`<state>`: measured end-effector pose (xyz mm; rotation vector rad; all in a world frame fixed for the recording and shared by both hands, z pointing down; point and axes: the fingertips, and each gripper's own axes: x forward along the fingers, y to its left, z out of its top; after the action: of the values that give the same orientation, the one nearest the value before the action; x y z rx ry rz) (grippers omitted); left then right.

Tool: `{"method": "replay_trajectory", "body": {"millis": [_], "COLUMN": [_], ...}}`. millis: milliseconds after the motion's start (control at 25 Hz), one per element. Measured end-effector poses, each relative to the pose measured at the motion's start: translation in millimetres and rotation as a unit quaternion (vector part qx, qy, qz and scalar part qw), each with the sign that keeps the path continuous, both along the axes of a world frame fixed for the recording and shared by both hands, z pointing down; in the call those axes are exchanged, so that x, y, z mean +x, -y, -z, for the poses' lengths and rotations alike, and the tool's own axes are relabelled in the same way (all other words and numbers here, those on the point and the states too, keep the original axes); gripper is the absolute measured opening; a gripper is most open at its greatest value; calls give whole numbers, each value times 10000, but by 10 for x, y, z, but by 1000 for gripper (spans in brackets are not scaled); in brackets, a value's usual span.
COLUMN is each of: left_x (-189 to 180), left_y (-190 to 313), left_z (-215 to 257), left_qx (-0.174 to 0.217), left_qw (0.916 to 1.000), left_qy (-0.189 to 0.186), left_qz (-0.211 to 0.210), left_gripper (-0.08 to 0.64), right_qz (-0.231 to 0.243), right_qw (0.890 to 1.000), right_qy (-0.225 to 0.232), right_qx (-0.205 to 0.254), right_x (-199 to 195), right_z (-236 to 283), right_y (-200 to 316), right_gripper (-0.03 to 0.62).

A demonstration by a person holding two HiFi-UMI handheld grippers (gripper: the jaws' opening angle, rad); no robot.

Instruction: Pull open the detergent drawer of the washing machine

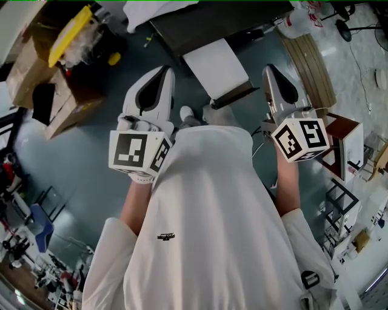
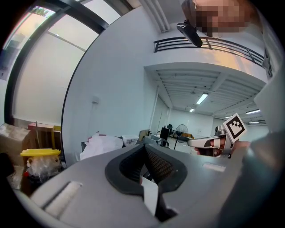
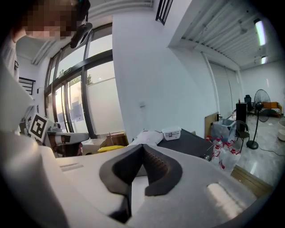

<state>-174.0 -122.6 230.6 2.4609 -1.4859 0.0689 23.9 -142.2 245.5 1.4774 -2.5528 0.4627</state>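
The grey-blue floor (image 1: 85, 163) fills most of the head view, and the person's white shirt (image 1: 206, 230) covers its lower middle. Ahead of the person stands a dark-topped table (image 1: 224, 21) with a crumpled white sheet (image 1: 157, 9) on it, and a white panel (image 1: 215, 68) slopes down from the table's near edge. Cardboard boxes (image 1: 36, 66) are piled to the left of it, one holding a clear tub with a yellow lid (image 1: 70, 33). A round wooden piece (image 1: 312, 69) lies to the right of the table.

The washing machine and its detergent drawer cannot be made out with any certainty in the three views (the white panel is the only candidate, and it shows no drawer front).

The left gripper (image 1: 162, 71) and the right gripper (image 1: 271, 69) are held side by side in front of the chest, well apart and both pointing towards the table. Neither touches anything. Each carries its marker cube, the left one (image 1: 138, 151) close against the shirt and the right one (image 1: 300, 139) just beside it.

In the left gripper view the dark pads (image 2: 158, 165) meet at the tip, with nothing between them. The right gripper view shows the same, its jaws pressed together and empty.

Beyond the right gripper's jaws, a small white box (image 3: 171, 132) sits on the tabletop. Bottles with red caps (image 3: 222, 151) stand by the table's corner, and a standing fan (image 3: 262, 100) is far behind them.
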Motion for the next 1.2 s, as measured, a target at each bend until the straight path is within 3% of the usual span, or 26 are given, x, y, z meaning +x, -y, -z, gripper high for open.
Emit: {"method": "replay_trajectory", "body": {"millis": [360, 560, 800, 960, 1080, 1200], "left_x": [9, 24, 5, -13, -56, -45], "left_y": [-50, -93, -165, -187, -210, -227], "left_z": [73, 81, 35, 31, 12, -9], "left_qx": [95, 115, 66, 62, 48, 31], "left_qw": [9999, 9998, 9997, 9996, 9996, 9996], "left_qy": [37, 96, 144, 150, 144, 132], "left_qz": [45, 125, 178, 209, 254, 245], "left_gripper": [14, 14, 14, 14, 14, 14], "right_qz": [112, 102, 198, 211, 203, 206], "right_qw": [9987, 9991, 9960, 9962, 9944, 9947], "right_qy": [-464, -381, -831, -782, -925, -965], "right_qx": [165, 144, 256, 320, 475, 301], "right_x": [51, 98, 57, 11, -23, 2], "right_z": [8, 9, -90, -98, -238, -521], "right_y": [-192, -221, -172, -145, -107, -93], "right_gripper": [-2, -2, 0, 0, 0, 2]}}
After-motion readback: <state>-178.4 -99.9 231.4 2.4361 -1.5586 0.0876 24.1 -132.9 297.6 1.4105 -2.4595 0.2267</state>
